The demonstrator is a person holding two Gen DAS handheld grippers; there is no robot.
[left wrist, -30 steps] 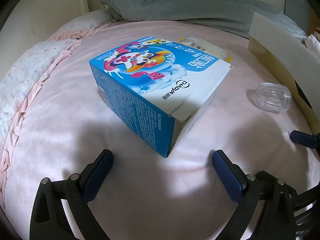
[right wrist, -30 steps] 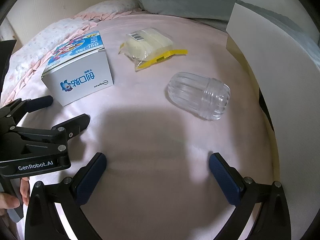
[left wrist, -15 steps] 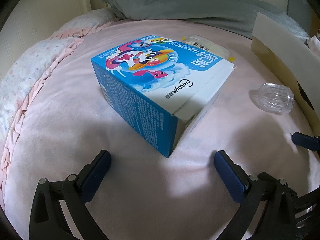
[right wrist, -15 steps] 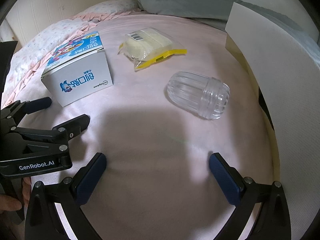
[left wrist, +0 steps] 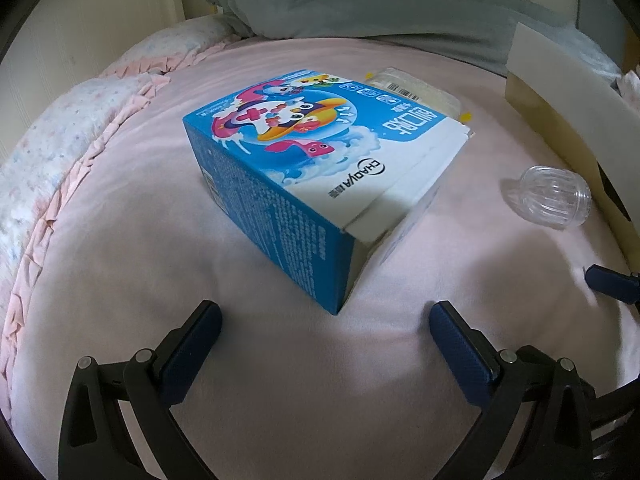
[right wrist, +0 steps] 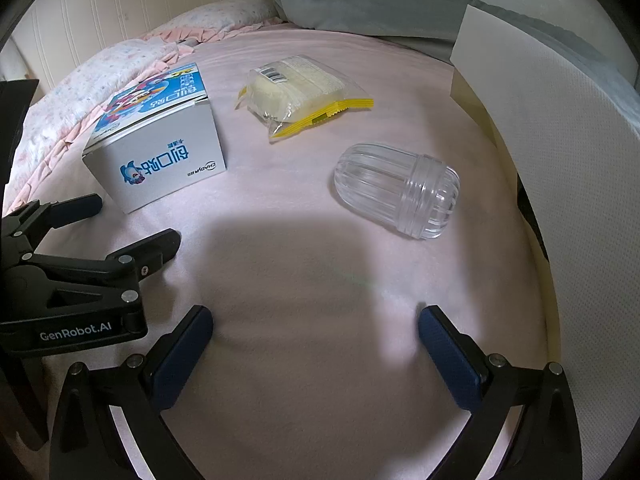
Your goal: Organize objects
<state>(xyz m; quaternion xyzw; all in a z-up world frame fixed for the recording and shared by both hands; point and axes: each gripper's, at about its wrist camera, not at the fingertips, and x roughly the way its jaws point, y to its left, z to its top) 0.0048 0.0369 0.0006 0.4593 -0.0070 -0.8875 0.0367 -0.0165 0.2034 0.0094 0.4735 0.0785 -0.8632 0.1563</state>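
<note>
Left gripper (left wrist: 325,322) wide, empty, just short of blue carton (left wrist: 320,168) on pink blanket (left wrist: 140,220). Snack pack (right wrist: 300,92) behind carton. Clear jar (right wrist: 396,196) on its side, right of carton. Right gripper (right wrist: 316,330) wide, empty.

You have one blue-and-white carton (left wrist: 320,168) on the bed (right wrist: 320,280), one clear ribbed plastic jar (right wrist: 396,196), and one yellow-edged clear packet (right wrist: 300,96) of pale blocks. One white open-topped box (right wrist: 560,152) stands at the right edge. One grey pillow (left wrist: 360,12) lies at the head. You hold two hand-held grippers: left hand-held gripper (left wrist: 325,320), right hand-held gripper (right wrist: 316,322).
</note>
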